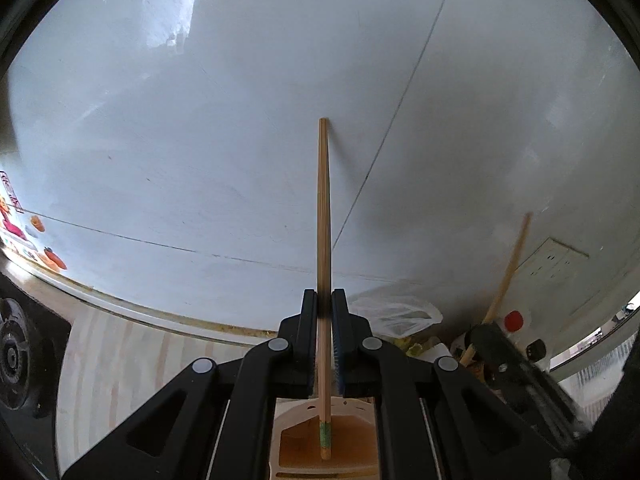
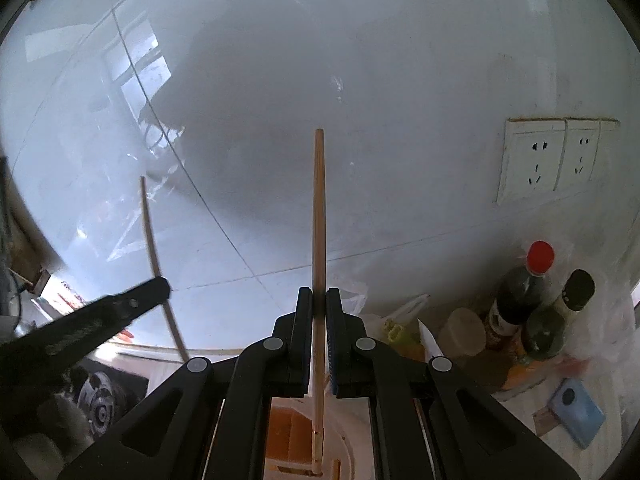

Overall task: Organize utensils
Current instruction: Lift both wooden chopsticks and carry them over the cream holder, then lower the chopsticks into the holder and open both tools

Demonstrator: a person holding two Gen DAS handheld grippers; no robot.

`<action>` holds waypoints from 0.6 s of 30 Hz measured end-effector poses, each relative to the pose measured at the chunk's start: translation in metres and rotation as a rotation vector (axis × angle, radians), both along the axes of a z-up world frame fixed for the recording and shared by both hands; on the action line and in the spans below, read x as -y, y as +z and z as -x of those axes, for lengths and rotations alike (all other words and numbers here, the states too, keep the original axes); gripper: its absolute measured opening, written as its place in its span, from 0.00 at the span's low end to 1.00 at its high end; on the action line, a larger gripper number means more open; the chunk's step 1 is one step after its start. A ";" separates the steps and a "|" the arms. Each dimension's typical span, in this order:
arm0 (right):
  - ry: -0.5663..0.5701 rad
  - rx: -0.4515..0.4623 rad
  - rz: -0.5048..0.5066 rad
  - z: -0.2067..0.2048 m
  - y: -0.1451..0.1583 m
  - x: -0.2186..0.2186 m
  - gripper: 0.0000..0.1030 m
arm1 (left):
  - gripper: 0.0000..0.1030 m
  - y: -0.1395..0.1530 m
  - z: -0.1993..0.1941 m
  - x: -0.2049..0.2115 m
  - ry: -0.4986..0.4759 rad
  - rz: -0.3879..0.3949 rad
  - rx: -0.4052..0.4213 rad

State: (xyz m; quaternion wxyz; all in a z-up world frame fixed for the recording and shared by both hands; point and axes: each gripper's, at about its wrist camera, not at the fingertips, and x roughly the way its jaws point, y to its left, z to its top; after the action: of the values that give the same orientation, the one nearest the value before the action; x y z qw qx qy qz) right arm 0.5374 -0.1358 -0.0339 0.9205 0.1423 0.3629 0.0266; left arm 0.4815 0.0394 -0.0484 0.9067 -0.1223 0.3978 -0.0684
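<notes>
Diffuse daylight illuminates both views. The glossy wall (image 2: 360, 80) carries window reflections upper left and soft grey shadows at centre. Fisheye distortion bends the tile seams; black vignetting fills the corners. The far chopstick (image 1: 508, 272) appears motion-blurred.

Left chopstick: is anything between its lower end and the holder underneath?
Nothing visible. The left tongs grip the chopstick upright, and its green-banded lower end hangs over the open compartment of the utensil holder directly below.
</notes>
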 end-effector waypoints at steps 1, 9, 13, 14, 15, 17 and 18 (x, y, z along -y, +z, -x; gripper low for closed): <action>-0.001 0.009 -0.005 -0.001 0.000 0.001 0.07 | 0.04 -0.001 0.000 0.001 -0.002 -0.002 -0.003; 0.023 0.014 -0.019 -0.003 -0.006 -0.006 0.07 | 0.04 -0.010 0.009 0.001 -0.022 -0.037 -0.023; 0.042 0.008 -0.021 0.006 -0.013 -0.010 0.07 | 0.04 -0.015 0.019 -0.005 -0.035 -0.042 -0.044; 0.048 0.008 -0.017 0.008 -0.012 -0.012 0.07 | 0.04 -0.015 0.020 -0.005 -0.039 -0.044 -0.049; 0.056 0.006 -0.009 0.011 -0.012 -0.014 0.07 | 0.04 -0.015 0.023 -0.006 -0.046 -0.043 -0.057; 0.081 -0.009 -0.006 0.014 -0.013 -0.016 0.07 | 0.05 -0.012 0.028 -0.007 -0.076 -0.028 -0.075; 0.092 -0.022 -0.005 0.013 -0.015 -0.015 0.07 | 0.05 -0.009 0.033 -0.008 -0.081 -0.025 -0.084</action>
State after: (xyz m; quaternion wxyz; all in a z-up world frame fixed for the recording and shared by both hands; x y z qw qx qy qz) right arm 0.5241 -0.1205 -0.0484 0.9139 0.1281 0.3790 0.0684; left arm 0.4488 0.0470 -0.0573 0.8873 -0.0976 0.4407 -0.0950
